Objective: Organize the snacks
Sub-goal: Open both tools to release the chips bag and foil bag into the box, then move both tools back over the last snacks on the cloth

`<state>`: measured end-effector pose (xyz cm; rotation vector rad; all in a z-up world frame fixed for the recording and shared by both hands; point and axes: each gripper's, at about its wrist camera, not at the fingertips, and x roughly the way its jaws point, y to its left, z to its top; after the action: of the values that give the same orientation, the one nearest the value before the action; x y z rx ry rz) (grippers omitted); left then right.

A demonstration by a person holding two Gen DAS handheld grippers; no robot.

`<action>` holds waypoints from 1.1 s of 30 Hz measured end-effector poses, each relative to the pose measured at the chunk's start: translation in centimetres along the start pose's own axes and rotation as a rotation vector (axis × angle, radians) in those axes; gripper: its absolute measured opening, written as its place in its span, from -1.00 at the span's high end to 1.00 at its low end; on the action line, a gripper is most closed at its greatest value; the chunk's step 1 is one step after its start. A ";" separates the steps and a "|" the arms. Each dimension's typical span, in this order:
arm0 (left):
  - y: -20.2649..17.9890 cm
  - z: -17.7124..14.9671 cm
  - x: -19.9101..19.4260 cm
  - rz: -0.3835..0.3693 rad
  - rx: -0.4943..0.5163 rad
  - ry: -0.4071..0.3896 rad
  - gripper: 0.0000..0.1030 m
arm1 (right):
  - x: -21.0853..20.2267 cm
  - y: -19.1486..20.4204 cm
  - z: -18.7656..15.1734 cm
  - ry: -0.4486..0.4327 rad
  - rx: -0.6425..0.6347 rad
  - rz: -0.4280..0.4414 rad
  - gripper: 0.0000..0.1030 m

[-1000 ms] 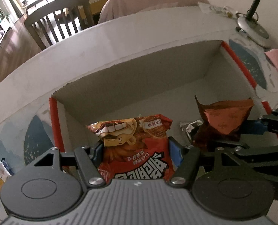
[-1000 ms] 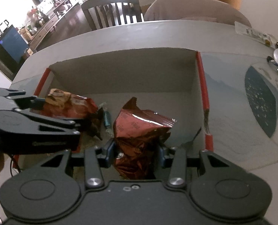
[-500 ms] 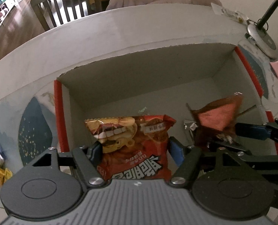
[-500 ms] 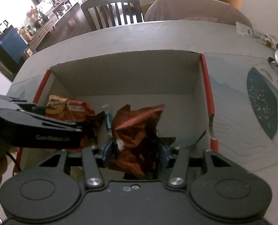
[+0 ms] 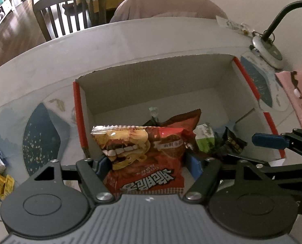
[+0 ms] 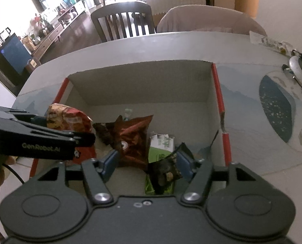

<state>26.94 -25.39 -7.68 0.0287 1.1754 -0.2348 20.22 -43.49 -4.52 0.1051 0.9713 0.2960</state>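
Holding red chip bag [image 5: 149, 158] in my clamped left gripper [image 5: 146, 160] | right gripper [image 6: 146, 161] spread, empty | I release low over box [image 5: 151, 81], 12 o'clock.

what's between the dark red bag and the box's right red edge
In the right wrist view, a green-and-white packet and a small black packet lie between the dark red bag and the box's right red edge.

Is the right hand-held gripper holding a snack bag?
No: the right hand-held gripper is open, and the dark red snack bag lies loose in the box.
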 end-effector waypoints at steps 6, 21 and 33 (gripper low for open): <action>0.2 -0.9 -2.0 -0.038 0.015 -0.051 -0.46 | -1.7 0.9 -0.5 -0.043 0.004 -0.009 -0.51; 4.4 -4.9 -9.2 -0.032 0.000 -0.219 -0.47 | -5.8 7.5 -1.7 -0.136 -0.053 0.038 -0.80; 13.6 -9.7 -13.1 0.035 -0.074 -0.291 -0.60 | -4.6 17.1 -1.9 -0.161 -0.166 0.118 -1.00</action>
<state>16.03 -8.48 -0.86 -0.0489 0.8920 -0.1585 12.76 -28.66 1.83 0.0339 0.7790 0.4683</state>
